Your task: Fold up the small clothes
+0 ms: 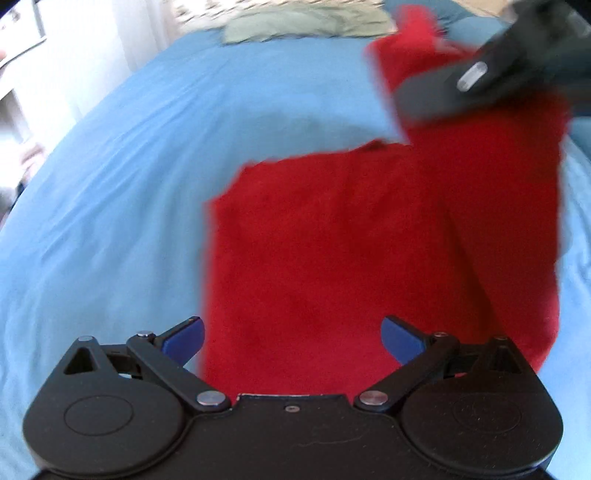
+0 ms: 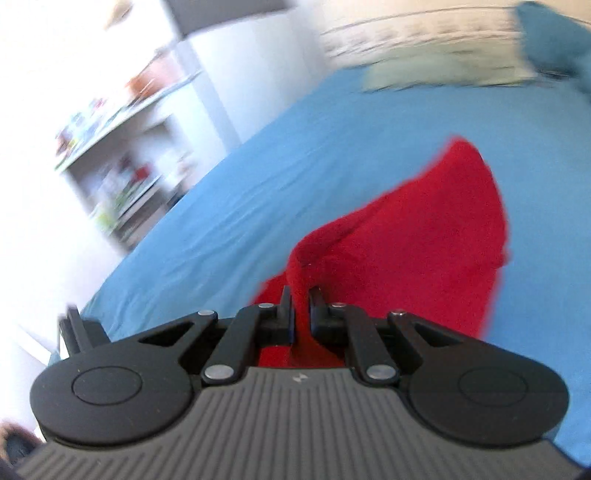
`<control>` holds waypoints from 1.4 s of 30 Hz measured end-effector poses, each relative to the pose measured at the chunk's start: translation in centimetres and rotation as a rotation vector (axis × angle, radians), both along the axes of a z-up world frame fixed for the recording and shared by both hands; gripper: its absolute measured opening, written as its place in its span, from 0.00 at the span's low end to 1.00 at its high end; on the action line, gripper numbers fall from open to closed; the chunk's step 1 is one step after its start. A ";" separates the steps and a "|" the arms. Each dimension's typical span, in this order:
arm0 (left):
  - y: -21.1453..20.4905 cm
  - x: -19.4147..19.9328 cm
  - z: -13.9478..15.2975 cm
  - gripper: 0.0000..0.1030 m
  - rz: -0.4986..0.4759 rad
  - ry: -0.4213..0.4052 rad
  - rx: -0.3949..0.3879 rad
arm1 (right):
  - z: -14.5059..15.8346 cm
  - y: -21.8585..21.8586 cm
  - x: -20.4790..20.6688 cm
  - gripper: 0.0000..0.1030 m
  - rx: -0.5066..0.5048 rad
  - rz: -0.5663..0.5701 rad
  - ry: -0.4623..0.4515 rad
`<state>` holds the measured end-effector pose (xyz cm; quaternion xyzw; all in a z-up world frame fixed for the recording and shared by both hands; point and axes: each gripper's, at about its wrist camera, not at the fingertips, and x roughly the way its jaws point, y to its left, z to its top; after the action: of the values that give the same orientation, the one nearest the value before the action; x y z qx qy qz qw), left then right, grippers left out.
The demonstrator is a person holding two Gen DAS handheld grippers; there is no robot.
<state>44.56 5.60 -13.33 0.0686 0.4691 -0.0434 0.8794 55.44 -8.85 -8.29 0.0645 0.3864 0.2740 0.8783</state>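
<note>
The red fleece-like garment [image 1: 332,258] lies on the bed's blue sheet [image 1: 147,166], filling the centre and the 3 o'clock side of the left wrist view. Its lower part rests flat, while its far edge, toward 1 o'clock, is lifted off the sheet. The right claw [image 2: 301,308] is pressed together on a bunched ridge of that red cloth, which runs up between its fingers and away toward 1 o'clock in its own view. The same claw shows blurred at 1 o'clock in the left wrist view, above the raised cloth. The left claw [image 1: 291,338] is spread wide with nothing between its blue pads [image 1: 186,338], hovering just over the near edge of the garment.

The fold looks to be under way: one side is being carried over while the rest stays down. The main risk, as I judge it, is that nothing pins the flat part. If the right claw pulls on, the whole garment may drag across the smooth sheet and the fold would land crooked. The pinch is on a narrow bunch, so the cloth could slip out or twist, leaving a rumpled crease. Both views are blurred, suggesting quick motion, which would worsen either fault. A pale green cloth [image 1: 303,22] lies well apart at 12 o'clock.
</note>
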 end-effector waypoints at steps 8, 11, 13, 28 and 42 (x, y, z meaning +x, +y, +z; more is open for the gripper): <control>5.7 -3.3 -3.3 1.00 0.050 0.053 -0.043 | -8.7 7.7 0.2 0.22 -0.091 0.110 0.146; 5.2 -3.7 -2.4 1.00 0.032 0.027 -0.029 | -7.5 6.7 0.5 0.46 -0.035 0.130 0.150; 4.7 -4.1 -1.2 1.00 0.012 -0.002 -0.047 | -5.5 5.7 -0.1 0.77 -0.008 0.120 0.092; 4.3 -3.7 -0.7 0.67 0.130 0.035 -0.322 | -6.6 -6.9 -9.4 0.94 -0.203 -0.114 0.080; 4.7 -3.4 1.3 0.08 0.147 -0.052 -0.335 | -9.8 -4.1 -10.9 0.58 -0.295 -0.324 0.034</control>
<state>41.13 10.30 -12.02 -0.1120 0.4362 -0.0547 0.8912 44.55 -12.97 -18.08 0.0012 0.4217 0.0687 0.9041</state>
